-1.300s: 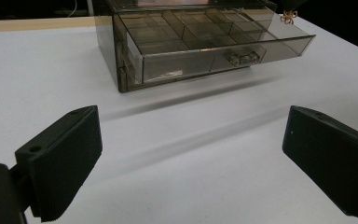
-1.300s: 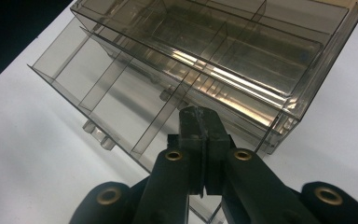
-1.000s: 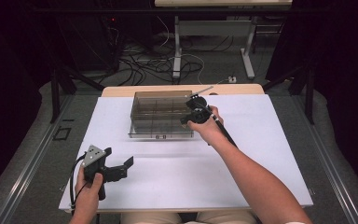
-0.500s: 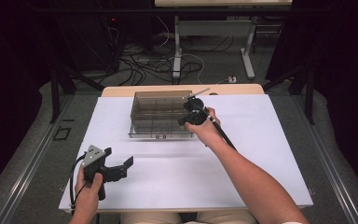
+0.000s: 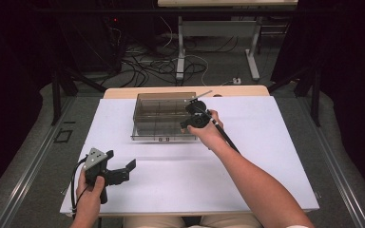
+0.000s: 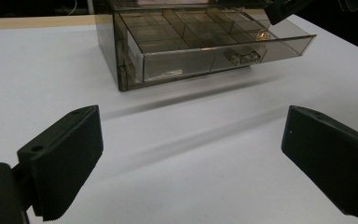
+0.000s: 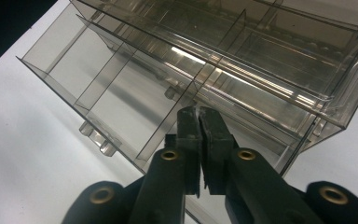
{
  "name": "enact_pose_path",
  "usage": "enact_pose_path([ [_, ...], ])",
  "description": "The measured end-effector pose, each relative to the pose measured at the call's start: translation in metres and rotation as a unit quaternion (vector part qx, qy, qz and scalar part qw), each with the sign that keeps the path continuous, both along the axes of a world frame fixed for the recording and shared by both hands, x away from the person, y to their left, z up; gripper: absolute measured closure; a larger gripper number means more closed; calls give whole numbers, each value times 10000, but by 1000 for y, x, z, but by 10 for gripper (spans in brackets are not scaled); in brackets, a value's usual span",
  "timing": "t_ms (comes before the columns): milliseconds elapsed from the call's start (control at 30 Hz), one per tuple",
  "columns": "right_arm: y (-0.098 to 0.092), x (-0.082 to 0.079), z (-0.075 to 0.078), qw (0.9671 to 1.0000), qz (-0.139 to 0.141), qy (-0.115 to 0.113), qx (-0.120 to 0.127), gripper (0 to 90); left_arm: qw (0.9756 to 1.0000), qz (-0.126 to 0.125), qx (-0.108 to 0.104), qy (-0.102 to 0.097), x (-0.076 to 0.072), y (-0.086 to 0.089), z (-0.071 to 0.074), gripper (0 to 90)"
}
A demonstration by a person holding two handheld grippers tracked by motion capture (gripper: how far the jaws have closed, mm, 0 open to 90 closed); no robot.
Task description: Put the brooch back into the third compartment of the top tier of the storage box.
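In the left gripper view, a small shiny object [image 6: 261, 34] in the open drawer [image 6: 223, 44] is too small to identify. In the right gripper view, the right gripper [image 7: 199, 112] hides part of a drawer divider [image 7: 168, 126], and the cabinet [image 7: 279, 56] is cut off by the picture's top edge.

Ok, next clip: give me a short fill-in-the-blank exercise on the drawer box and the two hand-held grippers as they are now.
1. The drawer of the clear plastic box is pulled ____.
2. The jaws of the left hand-held gripper stand ____.
3. The jaws of the right hand-held gripper, over the drawer, are ____.
4. The box sits on a ____ table top.

Missing words: open; open; shut; white
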State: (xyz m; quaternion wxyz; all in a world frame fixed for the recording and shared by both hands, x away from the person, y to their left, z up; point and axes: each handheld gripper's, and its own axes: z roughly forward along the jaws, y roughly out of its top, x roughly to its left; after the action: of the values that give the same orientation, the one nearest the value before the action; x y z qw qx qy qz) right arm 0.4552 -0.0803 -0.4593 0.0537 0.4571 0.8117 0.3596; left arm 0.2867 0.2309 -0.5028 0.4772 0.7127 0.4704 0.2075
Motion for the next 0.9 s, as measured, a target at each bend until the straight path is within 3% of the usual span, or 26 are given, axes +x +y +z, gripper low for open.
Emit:
enact_pose_path([
  [400, 0, -1, 1, 10000, -59, -63, 31, 718, 10000, -3, -15, -2, 1, 0, 0, 56],
  [900, 1, -4, 4, 9992, 18, -380, 113, 530, 10000, 27, -21, 37, 2, 1, -1, 56],
])
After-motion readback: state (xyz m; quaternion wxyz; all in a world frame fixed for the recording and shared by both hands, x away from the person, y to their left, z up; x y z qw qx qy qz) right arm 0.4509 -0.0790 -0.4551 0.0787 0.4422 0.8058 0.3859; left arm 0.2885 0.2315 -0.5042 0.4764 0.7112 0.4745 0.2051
